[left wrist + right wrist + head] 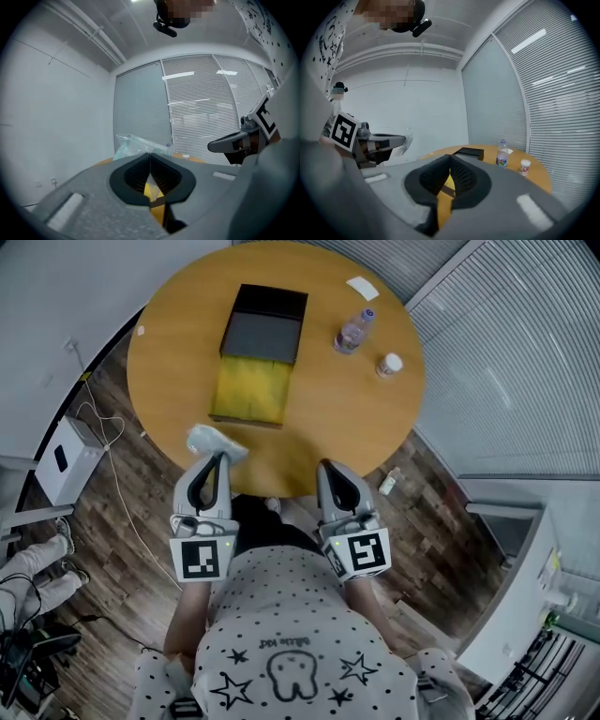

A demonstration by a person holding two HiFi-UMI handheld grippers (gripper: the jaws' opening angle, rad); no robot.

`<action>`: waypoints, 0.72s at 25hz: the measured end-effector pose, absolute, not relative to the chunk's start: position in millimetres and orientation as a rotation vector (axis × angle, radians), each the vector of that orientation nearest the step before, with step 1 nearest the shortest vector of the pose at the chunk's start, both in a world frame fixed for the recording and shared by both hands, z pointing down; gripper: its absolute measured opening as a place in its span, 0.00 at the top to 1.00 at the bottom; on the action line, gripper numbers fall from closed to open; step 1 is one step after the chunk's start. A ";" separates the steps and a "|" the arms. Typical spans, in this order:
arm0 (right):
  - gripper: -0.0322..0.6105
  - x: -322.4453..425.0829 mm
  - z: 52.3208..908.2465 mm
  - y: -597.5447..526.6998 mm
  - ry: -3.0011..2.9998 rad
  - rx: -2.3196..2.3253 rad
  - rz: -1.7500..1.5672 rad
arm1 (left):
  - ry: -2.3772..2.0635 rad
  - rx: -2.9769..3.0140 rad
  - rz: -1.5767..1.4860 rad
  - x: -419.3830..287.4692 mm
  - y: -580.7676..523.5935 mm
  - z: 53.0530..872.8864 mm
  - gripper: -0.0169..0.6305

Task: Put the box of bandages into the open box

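Note:
The open box (249, 390) lies on the round wooden table (169, 343), its yellow inside towards me and its black lid (265, 322) folded back; in the right gripper view the box (469, 152) shows low on the tabletop. My left gripper (221, 457) hangs over the table's near edge, shut on a crinkled clear plastic packet (212, 441) with pale blue contents. In the left gripper view the packet (138, 144) sticks up past the closed left gripper (150, 153). My right gripper (325, 466) is beside it at the table's edge, shut and holding nothing.
A water bottle (354, 331), a small white jar (389, 365) and a white card (362, 288) stand on the table's far right. On the floor are a white device (66, 460) with cables at left and a small bottle (388, 484) at right. Someone's legs (33, 568) are at the left.

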State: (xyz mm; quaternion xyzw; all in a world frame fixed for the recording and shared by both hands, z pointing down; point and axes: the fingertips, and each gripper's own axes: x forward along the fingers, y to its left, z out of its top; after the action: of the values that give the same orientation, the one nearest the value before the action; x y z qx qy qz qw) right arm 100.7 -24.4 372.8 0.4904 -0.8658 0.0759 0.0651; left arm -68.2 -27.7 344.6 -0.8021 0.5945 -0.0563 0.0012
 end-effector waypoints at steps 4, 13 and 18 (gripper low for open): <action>0.94 94.4 373.3 -35.5 -2.605 1.487 0.235 | 1.851 -2.516 -0.163 -74.6 -41.1 342.4 0.96; 0.94 48.6 360.9 -72.3 -2.600 1.509 0.233 | 1.811 -2.551 -0.158 -111.4 -87.1 332.0 0.96; 0.94 36.7 358.5 -92.1 -2.562 1.572 0.241 | 1.756 -2.586 -0.163 -125.3 -113.9 329.7 0.96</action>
State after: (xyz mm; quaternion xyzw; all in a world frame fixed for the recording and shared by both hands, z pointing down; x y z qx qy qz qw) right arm 36.7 -92.1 358.5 0.5203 -0.8479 0.0798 0.0627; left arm -125.3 -113.9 329.7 -0.8262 0.5609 -0.0522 0.0058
